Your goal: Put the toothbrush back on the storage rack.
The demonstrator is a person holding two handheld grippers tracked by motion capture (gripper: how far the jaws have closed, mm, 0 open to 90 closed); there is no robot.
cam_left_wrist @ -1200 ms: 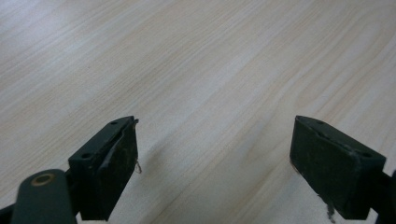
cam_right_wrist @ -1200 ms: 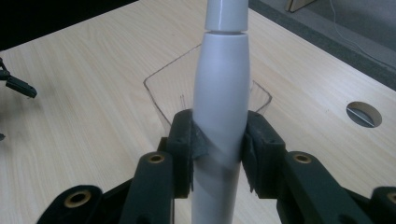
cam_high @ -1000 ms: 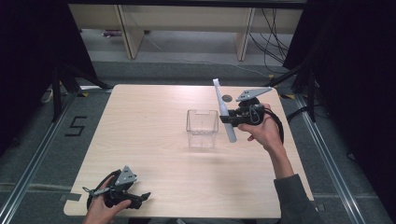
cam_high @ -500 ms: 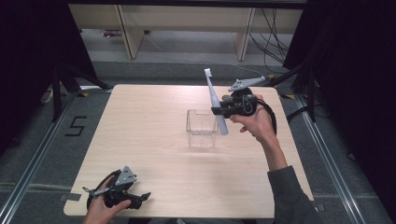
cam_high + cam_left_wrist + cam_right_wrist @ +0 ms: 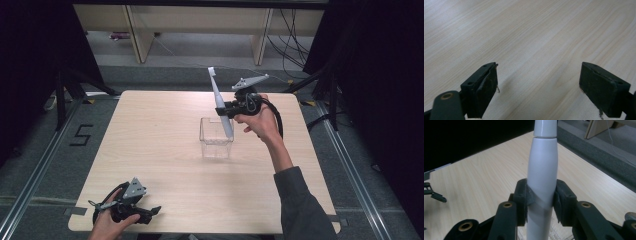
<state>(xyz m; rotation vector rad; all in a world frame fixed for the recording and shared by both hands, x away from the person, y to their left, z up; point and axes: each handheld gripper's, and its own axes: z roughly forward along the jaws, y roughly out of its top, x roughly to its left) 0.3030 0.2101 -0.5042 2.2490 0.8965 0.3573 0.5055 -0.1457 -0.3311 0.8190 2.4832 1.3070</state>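
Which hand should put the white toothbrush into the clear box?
The right. Its gripper already clamps the white toothbrush just above the clear box. The left gripper rests open at the table's near edge.

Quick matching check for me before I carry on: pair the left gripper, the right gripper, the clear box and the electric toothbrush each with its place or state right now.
1. left gripper
2. right gripper
3. clear box
4. white electric toothbrush

A. stands mid-table
B. jaws apart, nothing between them, near table edge
C. clamped, tilted, lower end over the box
D. jaws shut on a white handle

Pairs: 1-B, 2-D, 3-A, 4-C
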